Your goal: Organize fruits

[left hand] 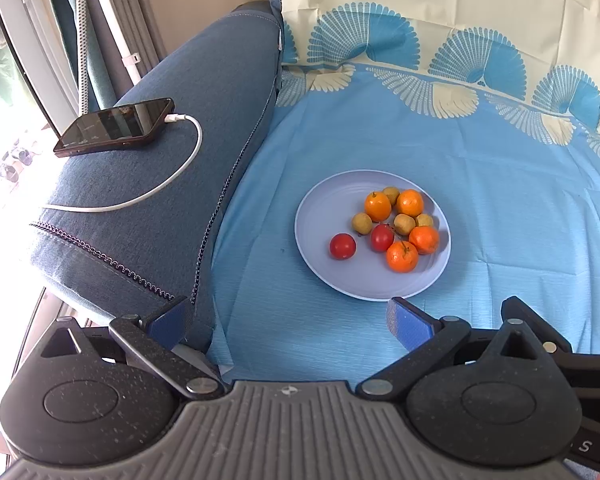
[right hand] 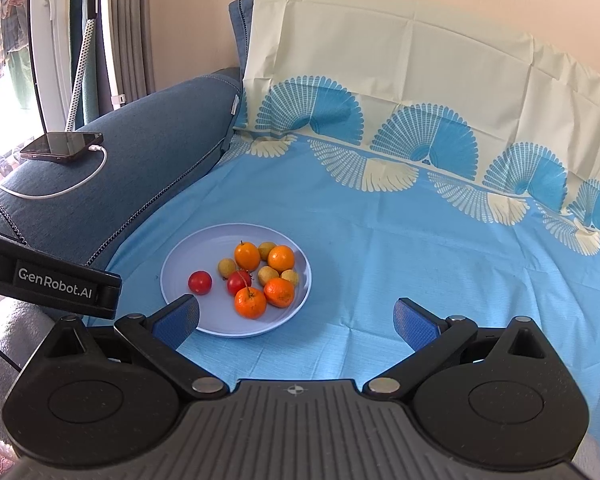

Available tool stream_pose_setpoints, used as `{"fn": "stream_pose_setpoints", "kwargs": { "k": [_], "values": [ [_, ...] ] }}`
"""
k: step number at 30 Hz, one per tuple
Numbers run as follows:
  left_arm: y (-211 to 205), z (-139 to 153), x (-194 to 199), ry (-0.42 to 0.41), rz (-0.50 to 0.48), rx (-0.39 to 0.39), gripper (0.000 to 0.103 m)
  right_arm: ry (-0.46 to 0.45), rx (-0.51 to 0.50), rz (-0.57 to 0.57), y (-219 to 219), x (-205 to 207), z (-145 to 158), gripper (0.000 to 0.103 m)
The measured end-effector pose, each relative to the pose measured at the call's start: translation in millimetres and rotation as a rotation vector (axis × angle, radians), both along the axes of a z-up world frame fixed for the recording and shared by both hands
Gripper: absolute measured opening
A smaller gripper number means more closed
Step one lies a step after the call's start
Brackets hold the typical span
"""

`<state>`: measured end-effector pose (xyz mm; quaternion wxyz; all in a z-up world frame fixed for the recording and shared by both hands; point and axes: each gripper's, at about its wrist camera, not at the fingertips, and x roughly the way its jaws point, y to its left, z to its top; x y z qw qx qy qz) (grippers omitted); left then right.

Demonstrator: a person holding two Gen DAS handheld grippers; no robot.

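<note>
Left gripper [left hand: 288, 320] spread wide, nothing between its blue pads [left hand: 408, 324], hovering over the blue cloth just short of the near rim of the plate [left hand: 320, 216]. Right gripper [right hand: 296, 320] likewise wide apart and empty, its left pad [right hand: 178, 320] overlapping the near-left edge of the plate [right hand: 180, 264] in its own view, its right pad over bare cloth.

On the pale blue plate, all fruit gathered toward the far-right half: four small oranges [left hand: 402, 257], one at the near edge of the cluster, one [left hand: 424, 239] just right of it, two [left hand: 377, 206] side by side at the back. Among them several small yellow-green round fruits [left hand: 362, 224], one on the left of the cluster, others wedged between the oranges. Two red tomatoes: one [left hand: 382, 237] touching the cluster with a thin stem across it, the other [left hand: 343, 246] alone to the left, apart from the rest.

Under the plate, a light blue patterned sheet [left hand: 480, 208] with fan motifs in darker blue and cream, running up a backrest behind. To the left, a denim-blue sofa armrest [left hand: 160, 208], bearing a dark phone [left hand: 114, 128] lying flat with a white charging cable [left hand: 172, 180] plugged in and looping toward the near end. Beyond the armrest, curtains and a bright window.
</note>
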<state>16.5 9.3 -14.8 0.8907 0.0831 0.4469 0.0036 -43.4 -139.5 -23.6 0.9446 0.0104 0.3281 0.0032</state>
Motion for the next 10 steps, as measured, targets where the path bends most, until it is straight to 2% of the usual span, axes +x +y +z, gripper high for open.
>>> {"fn": "stream_pose_setpoints", "kwargs": {
  "k": [10],
  "values": [
    [-1.2,-1.1,0.9,-0.003,0.005,0.008,0.103,0.005,0.005,-0.001,0.1,1.6,-2.0,0.102]
  ]
}}
